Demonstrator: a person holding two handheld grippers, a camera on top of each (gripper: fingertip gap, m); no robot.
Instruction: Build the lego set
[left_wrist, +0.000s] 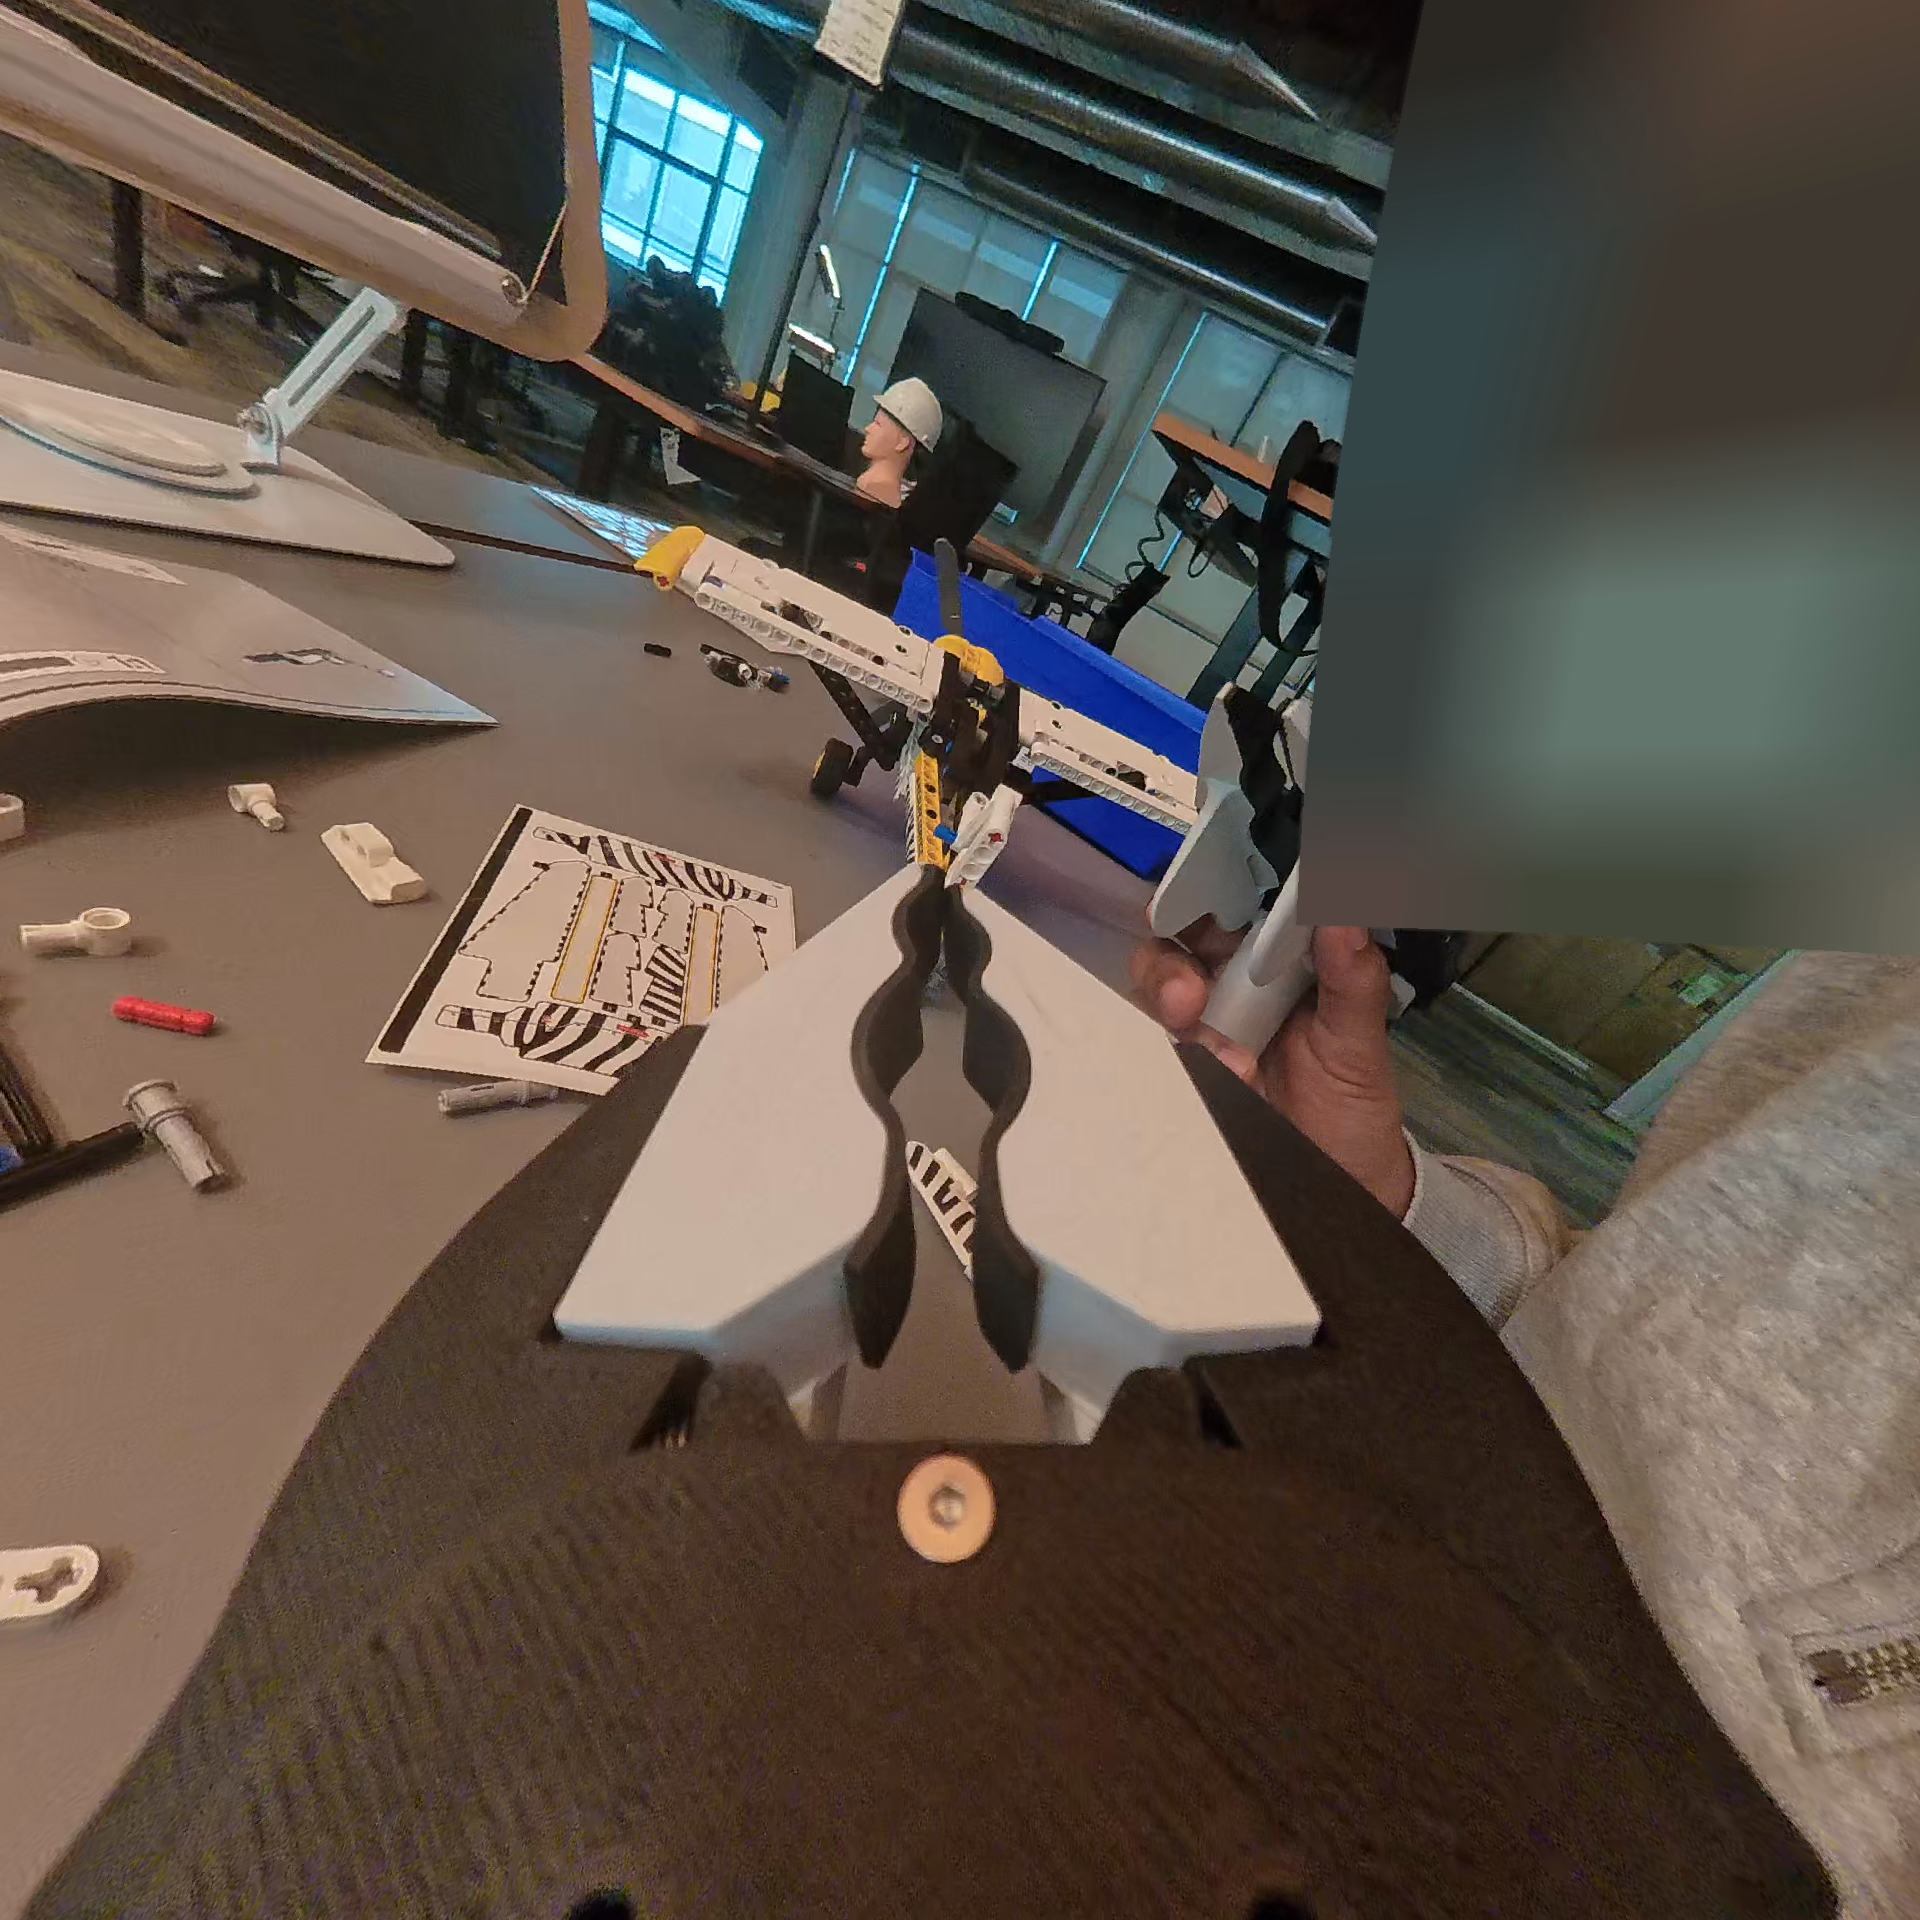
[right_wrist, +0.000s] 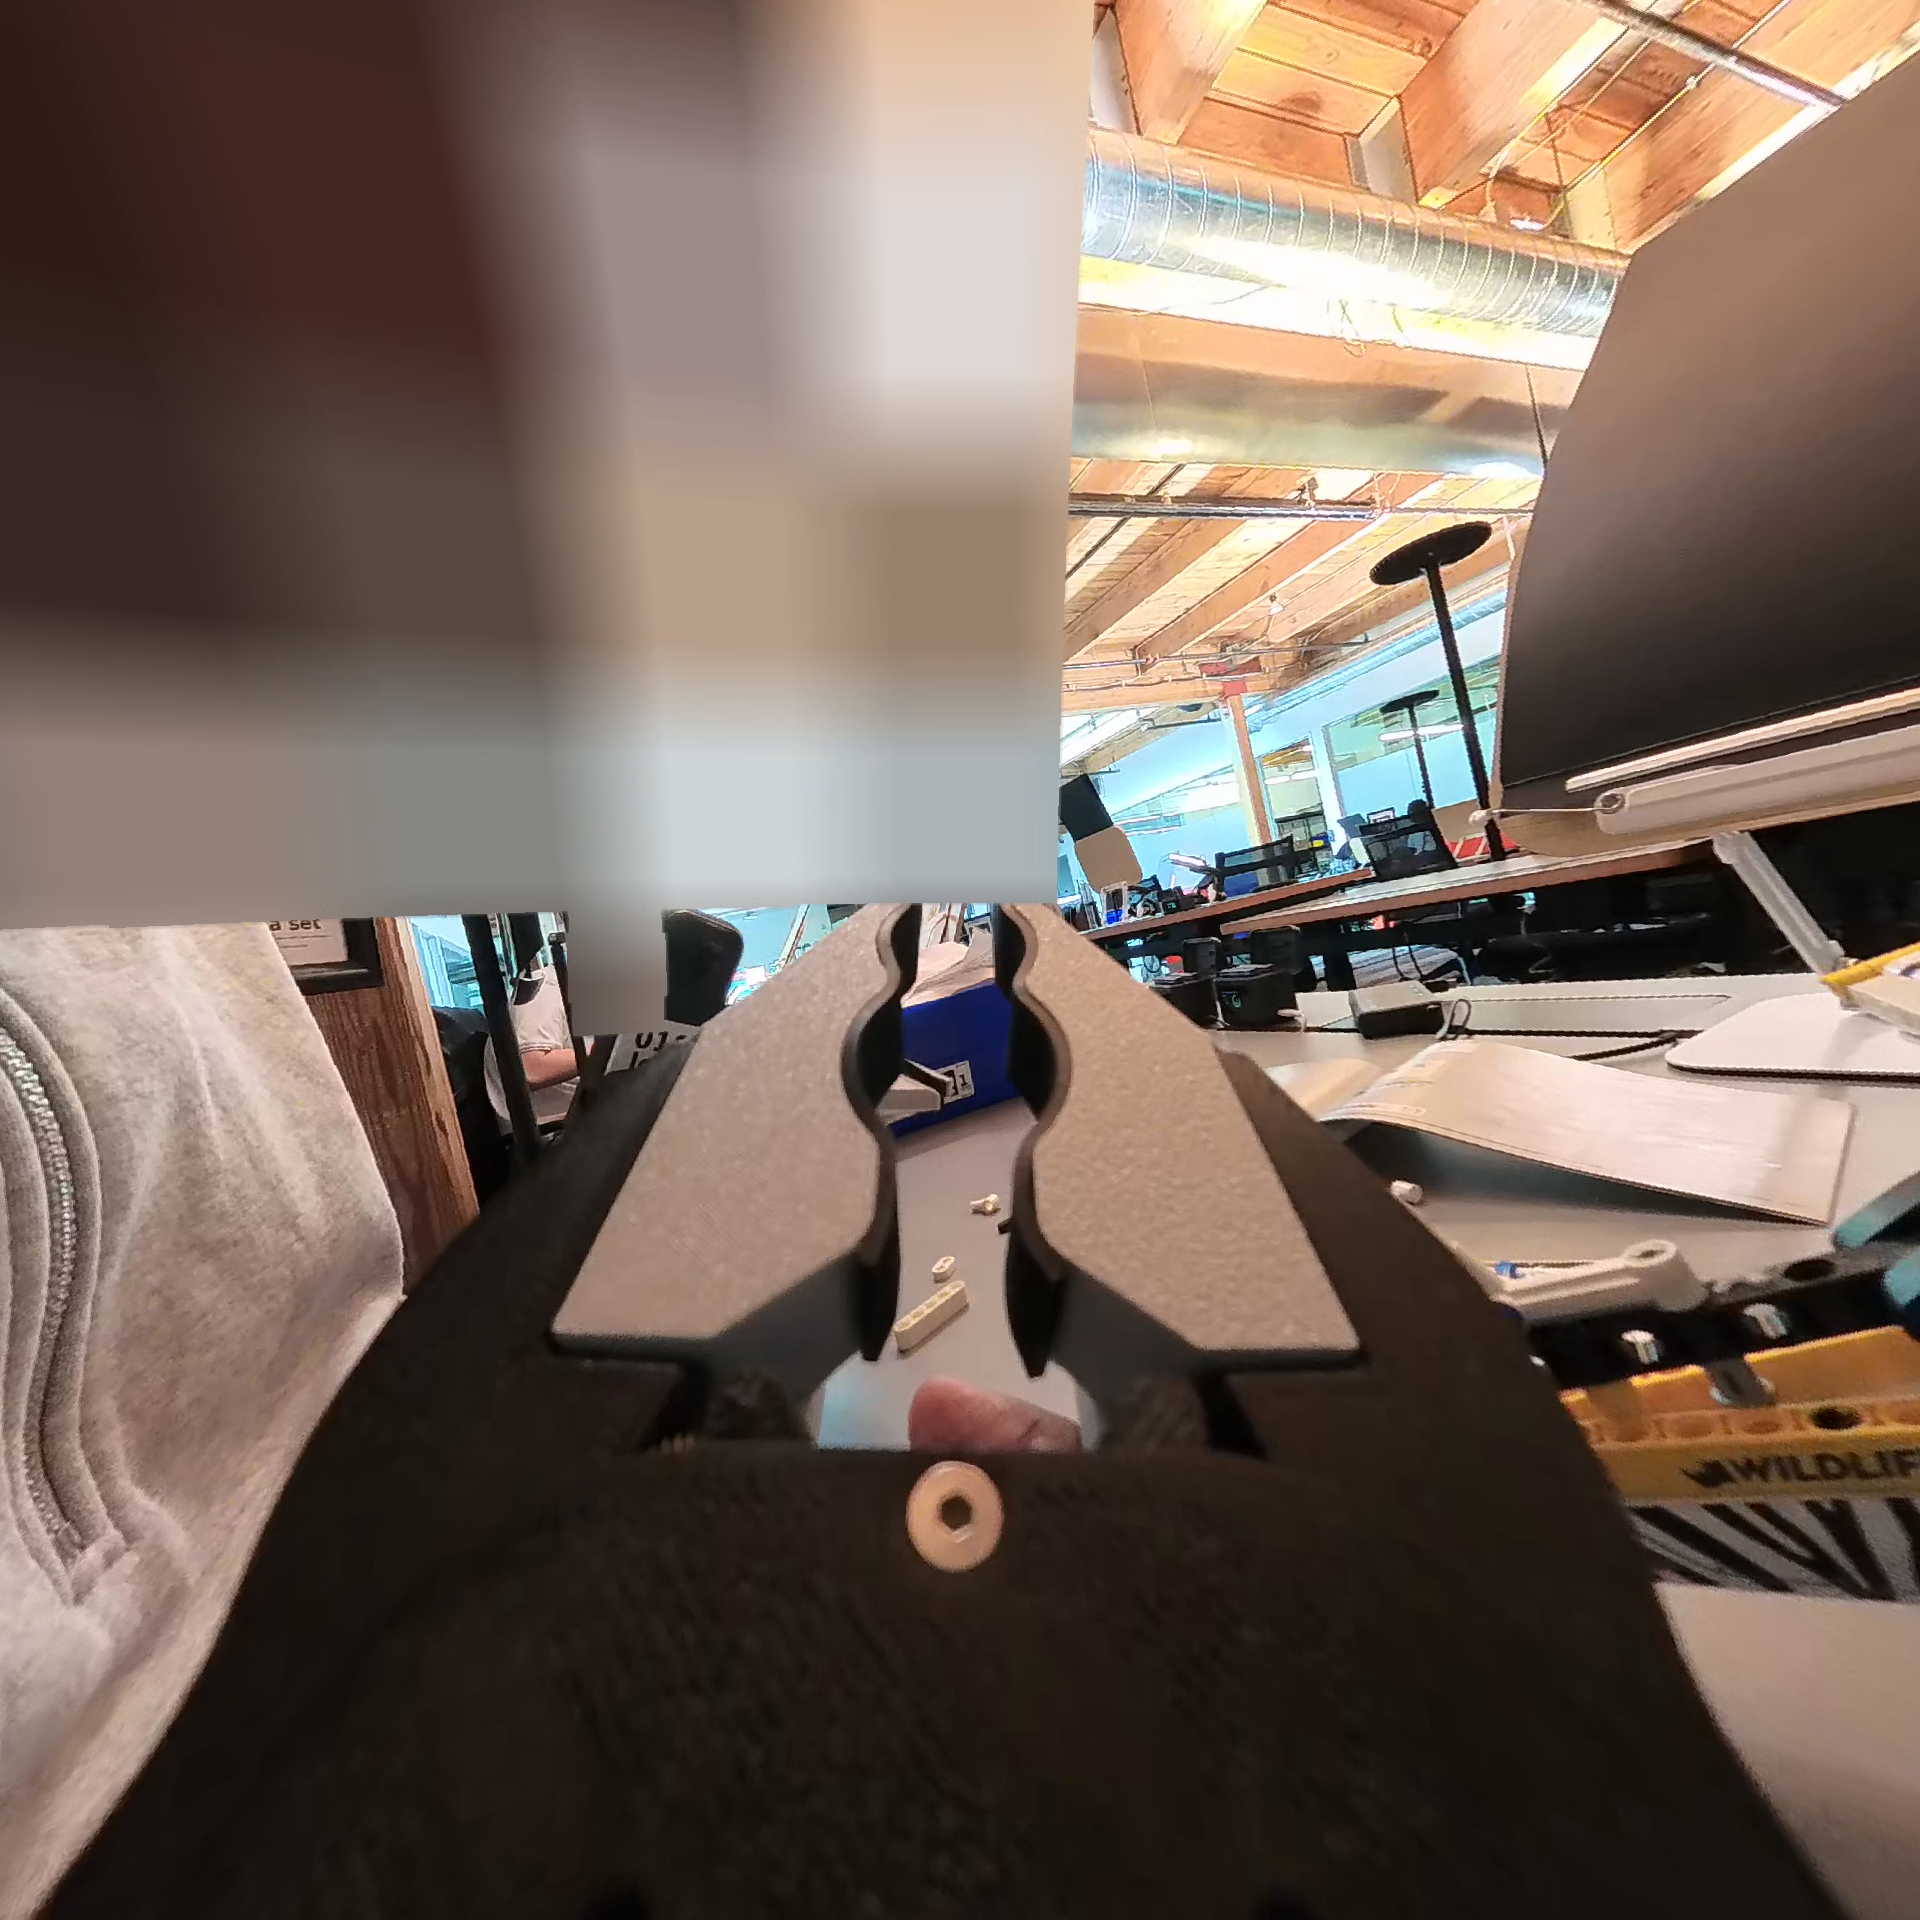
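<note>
Lettering on yellow beam (right_wrist: 1766, 1449), uncopied.

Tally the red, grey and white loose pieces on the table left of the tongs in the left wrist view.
Red pin: 1
Grey pins: 2
White pieces: 5, two cut off at the frame edge
Total: 8

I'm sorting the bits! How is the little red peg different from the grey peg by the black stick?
The red peg is slim and lies alone; the grey peg is thicker with a collar, beside the black stick. Both lie flat on the table.
</note>
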